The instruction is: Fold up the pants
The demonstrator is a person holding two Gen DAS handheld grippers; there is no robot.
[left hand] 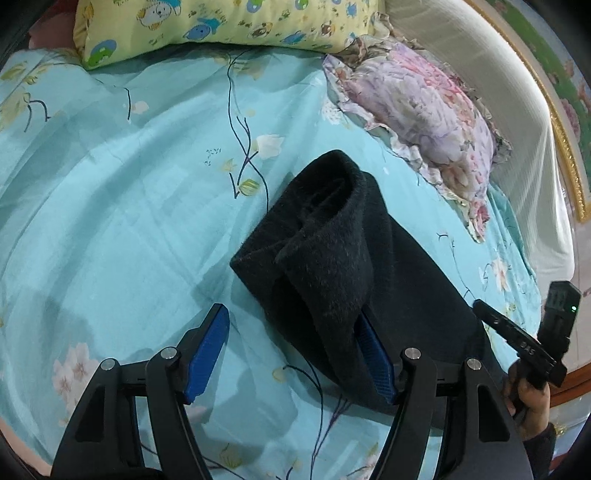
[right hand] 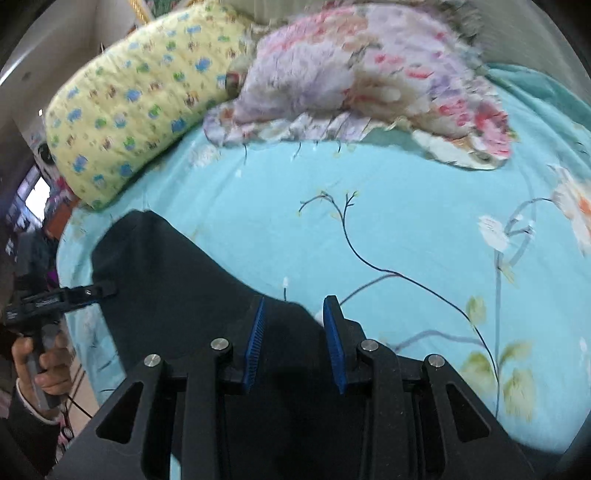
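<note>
Dark navy pants (left hand: pixel 343 258) lie on the turquoise flowered bed sheet (left hand: pixel 129 221), partly folded, one fuzzy layer doubled over. In the left wrist view my left gripper (left hand: pixel 291 325) is open; its left pad (left hand: pixel 207 350) is bare, and the pants' fold drapes over the right pad (left hand: pixel 373 358). The right gripper (left hand: pixel 517 339) shows at the far right in a hand. In the right wrist view the pants (right hand: pixel 177 288) spread left and under the right gripper (right hand: pixel 295 310), which is open with cloth between its blue pads. The left gripper (right hand: pixel 74 295) shows at the left.
A yellow cartoon-print pillow (left hand: pixel 221 26) and a pink-lilac flowered pillow (left hand: pixel 417 110) lie at the head of the bed. A white headboard (left hand: pixel 498 92) with gold trim stands behind them. The bed's edge runs at the right of the left wrist view.
</note>
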